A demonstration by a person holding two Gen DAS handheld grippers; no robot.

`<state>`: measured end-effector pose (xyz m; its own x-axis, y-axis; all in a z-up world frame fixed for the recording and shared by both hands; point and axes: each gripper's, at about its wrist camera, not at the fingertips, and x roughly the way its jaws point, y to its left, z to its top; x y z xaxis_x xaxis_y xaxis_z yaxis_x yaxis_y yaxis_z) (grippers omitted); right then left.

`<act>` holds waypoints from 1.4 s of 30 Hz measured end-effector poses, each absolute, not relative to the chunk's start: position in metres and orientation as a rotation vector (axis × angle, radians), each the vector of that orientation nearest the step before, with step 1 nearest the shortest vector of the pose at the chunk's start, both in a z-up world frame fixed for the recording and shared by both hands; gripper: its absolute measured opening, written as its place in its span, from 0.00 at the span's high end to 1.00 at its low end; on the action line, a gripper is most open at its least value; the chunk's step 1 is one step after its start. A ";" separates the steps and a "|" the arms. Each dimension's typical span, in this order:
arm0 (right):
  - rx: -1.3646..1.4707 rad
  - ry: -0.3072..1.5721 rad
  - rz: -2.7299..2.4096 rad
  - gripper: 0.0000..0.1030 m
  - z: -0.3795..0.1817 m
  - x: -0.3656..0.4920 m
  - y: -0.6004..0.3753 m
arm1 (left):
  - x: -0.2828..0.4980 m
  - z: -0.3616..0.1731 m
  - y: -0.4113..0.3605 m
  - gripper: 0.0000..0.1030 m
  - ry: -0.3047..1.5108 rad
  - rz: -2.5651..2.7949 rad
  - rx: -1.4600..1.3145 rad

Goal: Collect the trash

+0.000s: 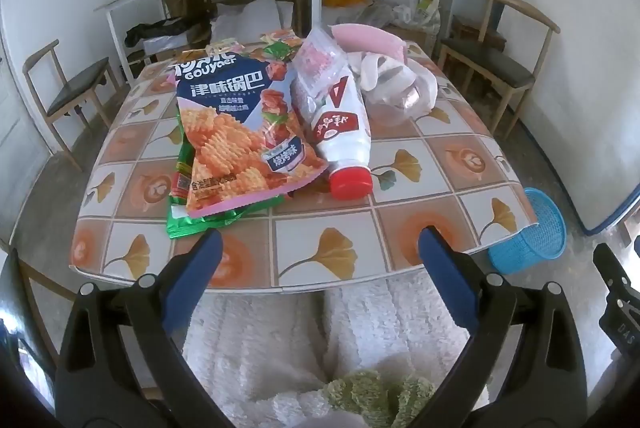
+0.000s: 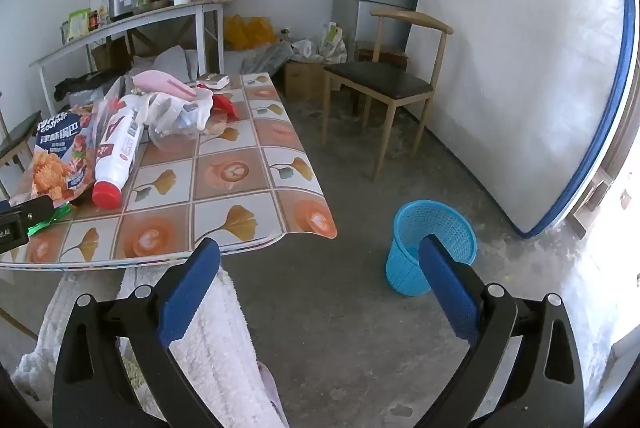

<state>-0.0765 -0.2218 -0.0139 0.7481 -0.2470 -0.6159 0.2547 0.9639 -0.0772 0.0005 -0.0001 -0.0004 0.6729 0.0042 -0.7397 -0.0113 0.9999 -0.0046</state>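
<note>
Left gripper (image 1: pixel 320 244): jaws spread wide with nothing between them, hovering over the near edge of the table (image 1: pixel 440 163), blue pads (image 1: pixel 200 268) pointing at the trash pile.
Right gripper (image 2: pixel 320 252): jaws apart and holding nothing, off the table's right corner, above the floor; its right pad (image 2: pixel 452 292) overlaps the basket in view.
Chip bag (image 1: pixel 236 131): large blue and orange snack bag, lying flat on the table on top of a green wrapper (image 1: pixel 192 220), which sticks out at the near edge.
Bottle (image 1: pixel 344 131): white plastic with a red cap (image 1: pixel 351 181), on its side, cap toward the near edge, touching the chip bag's right side.
Clear bag (image 1: pixel 316 67): crinkled (pink print inside), resting over the bottle's far end.
White plastic bag (image 1: pixel 396 83): crumpled, just right of the bottle, with a pink item (image 1: pixel 368 37) behind it.
Small wrappers (image 1: pixel 280 45): at the far side of the table, behind the chip bag.
Blue basket (image 2: pixel 432 248): mesh waste bin, upright on the floor, off the table's right corner, well apart from the trash.
Chair (image 2: pixel 384 87): wooden, dark seat, beyond the basket by the wall.
</note>
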 end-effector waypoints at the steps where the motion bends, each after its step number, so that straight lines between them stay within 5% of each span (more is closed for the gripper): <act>1: 0.012 0.672 -0.273 0.06 -0.014 -0.076 -0.221 | 0.001 0.000 0.000 0.08 0.832 0.008 -0.010; 42: -0.007 0.700 -0.250 0.06 -0.011 -0.073 -0.207 | 0.001 -0.002 0.010 0.08 0.862 0.004 -0.050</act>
<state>-0.0728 -0.2071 -0.0112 0.7364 -0.2302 -0.6361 0.2257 0.9701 -0.0897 0.0005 0.0098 -0.0022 0.6511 -0.0164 -0.7588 -0.0242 0.9988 -0.0423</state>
